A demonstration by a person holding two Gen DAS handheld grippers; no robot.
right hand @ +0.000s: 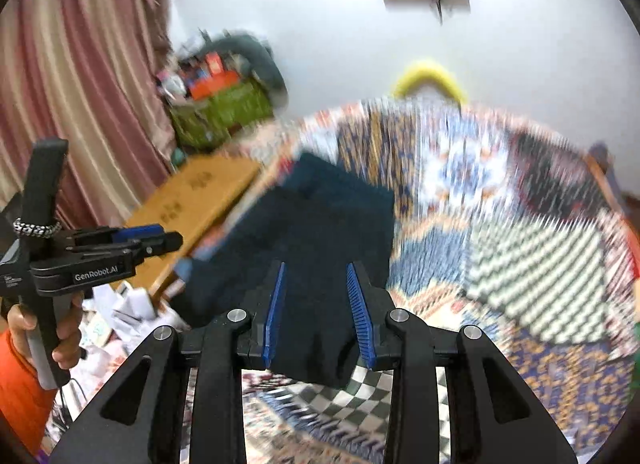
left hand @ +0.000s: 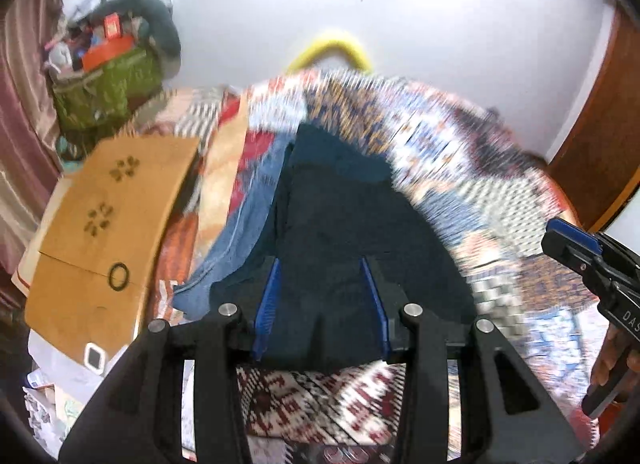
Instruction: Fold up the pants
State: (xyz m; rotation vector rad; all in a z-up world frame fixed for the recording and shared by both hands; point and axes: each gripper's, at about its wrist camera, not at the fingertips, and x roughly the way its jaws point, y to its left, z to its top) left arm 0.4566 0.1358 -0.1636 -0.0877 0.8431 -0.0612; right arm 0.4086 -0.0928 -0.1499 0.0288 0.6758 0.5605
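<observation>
Dark navy pants (left hand: 340,203) (right hand: 320,215) lie spread lengthwise on a patterned bedspread (left hand: 460,151) (right hand: 500,223), and both views are blurred. My left gripper (left hand: 320,264) hovers over their near end with its blue pads apart. The cloth shows between the pads, which do not press on it. My right gripper (right hand: 316,266) stands the same way over the near edge, jaws apart and gripping nothing. The right gripper (left hand: 572,240) also shows at the right edge of the left wrist view. The left gripper (right hand: 160,238), held by a hand (right hand: 64,336), shows in the right wrist view.
A lighter blue garment (left hand: 248,232) lies under the pants' left side. A cardboard box (left hand: 108,215) (right hand: 200,191) sits at the bed's left edge, with a full green bag (left hand: 104,91) (right hand: 224,111) behind it. A yellow curved bar (left hand: 332,47) (right hand: 430,75) rises beyond the bed.
</observation>
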